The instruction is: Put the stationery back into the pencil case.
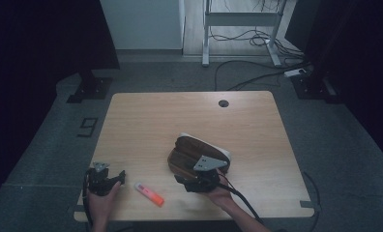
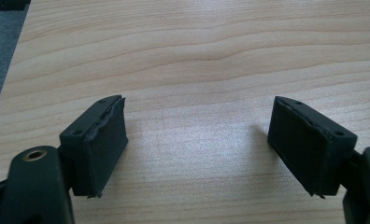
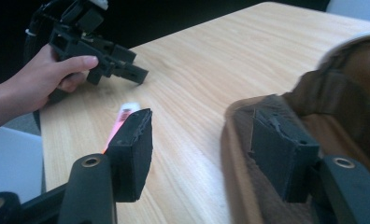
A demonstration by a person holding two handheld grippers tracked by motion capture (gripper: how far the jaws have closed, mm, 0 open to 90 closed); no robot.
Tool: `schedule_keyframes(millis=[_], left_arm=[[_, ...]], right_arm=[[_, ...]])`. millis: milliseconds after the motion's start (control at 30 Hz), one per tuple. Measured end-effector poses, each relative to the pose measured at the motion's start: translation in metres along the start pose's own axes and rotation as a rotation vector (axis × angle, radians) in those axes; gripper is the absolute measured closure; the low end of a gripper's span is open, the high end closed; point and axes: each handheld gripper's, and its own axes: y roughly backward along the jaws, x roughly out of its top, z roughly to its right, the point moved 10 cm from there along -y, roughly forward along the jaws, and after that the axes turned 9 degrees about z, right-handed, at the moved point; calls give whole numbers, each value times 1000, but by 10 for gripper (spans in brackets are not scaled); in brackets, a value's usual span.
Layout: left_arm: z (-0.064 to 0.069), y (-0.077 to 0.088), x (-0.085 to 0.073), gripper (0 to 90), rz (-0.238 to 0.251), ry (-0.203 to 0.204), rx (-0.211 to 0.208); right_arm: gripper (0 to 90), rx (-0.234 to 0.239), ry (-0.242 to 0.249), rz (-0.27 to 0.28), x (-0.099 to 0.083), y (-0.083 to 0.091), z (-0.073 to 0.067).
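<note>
The right gripper (image 3: 199, 154) is standing with its jaws spread, one pad over the edge of the brown wooden tray (image 1: 184, 159) near the table's (image 1: 146, 121) middle, gripping nothing. The left gripper (image 2: 197, 144) is resting wide apart over bare wood. The right gripper view is showing the orange marker (image 3: 120, 121) lying between the grippers.

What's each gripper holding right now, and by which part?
Nothing is held. The left gripper is open over bare table. The right gripper is open at the brown shoe, one jaw over its edge, pads not pressing.
</note>
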Motion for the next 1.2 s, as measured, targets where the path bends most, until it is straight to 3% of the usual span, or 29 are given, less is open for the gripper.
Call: schedule_keyframes(millis=[533,1200], left_arm=[[0,0,0,194,0,0,0],[0,0,0,194,0,0,0]], right_arm=[[384,66,5,-43,-10,-36,-33],[411,103,43,-109,-31,-56,-56]])
